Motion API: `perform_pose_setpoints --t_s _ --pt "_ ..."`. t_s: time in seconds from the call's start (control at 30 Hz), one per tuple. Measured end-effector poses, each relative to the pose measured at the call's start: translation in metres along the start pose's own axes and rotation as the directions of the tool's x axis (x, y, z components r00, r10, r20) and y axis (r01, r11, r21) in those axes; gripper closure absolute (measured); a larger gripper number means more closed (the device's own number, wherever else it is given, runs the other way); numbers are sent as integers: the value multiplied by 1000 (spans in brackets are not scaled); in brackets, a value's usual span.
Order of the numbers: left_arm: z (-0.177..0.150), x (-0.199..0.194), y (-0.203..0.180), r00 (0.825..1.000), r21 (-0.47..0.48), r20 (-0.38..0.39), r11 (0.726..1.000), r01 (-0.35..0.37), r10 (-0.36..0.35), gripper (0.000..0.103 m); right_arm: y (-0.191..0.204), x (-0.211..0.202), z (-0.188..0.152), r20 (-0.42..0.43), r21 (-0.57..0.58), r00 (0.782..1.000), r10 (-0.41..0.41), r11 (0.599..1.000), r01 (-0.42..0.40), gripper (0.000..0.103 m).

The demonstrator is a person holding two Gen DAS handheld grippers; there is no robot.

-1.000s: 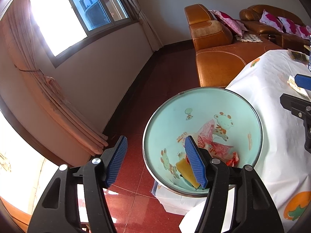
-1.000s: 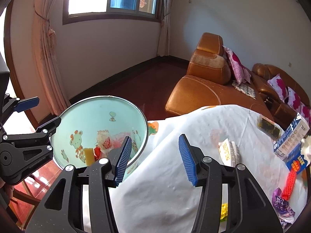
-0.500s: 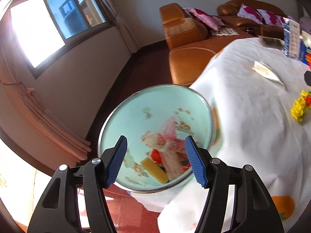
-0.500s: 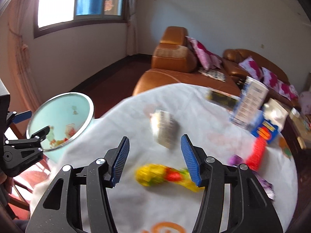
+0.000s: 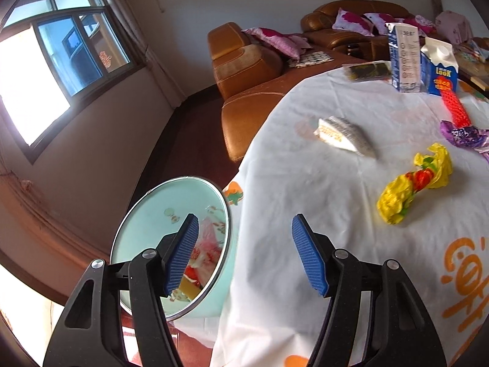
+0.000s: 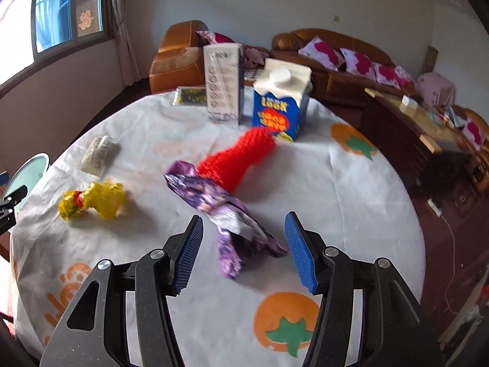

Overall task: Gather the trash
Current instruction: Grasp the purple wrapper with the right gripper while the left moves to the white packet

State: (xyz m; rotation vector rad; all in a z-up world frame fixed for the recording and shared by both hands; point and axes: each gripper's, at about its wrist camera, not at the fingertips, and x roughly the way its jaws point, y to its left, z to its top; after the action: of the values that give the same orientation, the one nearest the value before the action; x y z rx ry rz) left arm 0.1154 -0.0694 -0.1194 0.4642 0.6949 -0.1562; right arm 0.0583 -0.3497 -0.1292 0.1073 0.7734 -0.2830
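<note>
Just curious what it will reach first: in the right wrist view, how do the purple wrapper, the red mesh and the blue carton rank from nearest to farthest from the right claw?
1. Purple wrapper, lying just ahead of the right claw.
2. Red mesh, behind the wrapper, mid-table.
3. Blue carton, upright at the far side.

The tablecloth is white, printed with orange persimmons with green leaf caps and orange lettering. On it, the crumpled wrapper left of the purple one is yellow with red and green patches. The purple wrapper carries a mottled pale pattern, blurred here. Behind it lies bright red netting. The carton behind the netting is blue with a white top, yellow letters and a red disc. Off the cloth's left edge, the basin is pale mint with cartoon animal prints.
</note>
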Motion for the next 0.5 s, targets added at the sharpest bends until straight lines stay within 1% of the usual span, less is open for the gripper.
perform_pose_setpoints --t_s 0.1,0.13,0.17,0.23,0.27,0.3,0.33,0.4,0.5 --pt "7 -2 -11 1000 15 5 1000 6 -6 39 -7 10 -2 -35 11 999 23 1000 -23 47" --pt "10 -1 -14 1000 20 6 1000 8 -8 38 -6 12 -2 -40 11 999 29 1000 -28 48" --pt "11 -1 -15 1000 25 5 1000 7 -8 36 -6 15 -2 -52 12 998 41 999 -41 52" --pt "15 0 -17 1000 24 8 1000 8 -8 33 -7 20 -2 -79 25 994 81 997 -79 76" --pt "17 0 -17 1000 24 9 1000 10 -11 33 -9 22 -3 -90 28 992 94 995 -92 79" --pt "19 1 -17 1000 24 10 1000 12 -12 33 -8 22 -4 -89 25 991 101 995 -99 87" --pt "21 0 -18 1000 23 12 1000 14 -14 33 -6 21 -6 -88 17 989 115 993 -114 89" --pt "25 0 -20 1000 23 15 999 22 -22 33 -4 14 -9 -78 17 987 140 990 -139 91" --pt "34 0 -26 999 32 25 999 26 -27 33 -6 -2 -10 -20 39 986 165 986 -164 92"
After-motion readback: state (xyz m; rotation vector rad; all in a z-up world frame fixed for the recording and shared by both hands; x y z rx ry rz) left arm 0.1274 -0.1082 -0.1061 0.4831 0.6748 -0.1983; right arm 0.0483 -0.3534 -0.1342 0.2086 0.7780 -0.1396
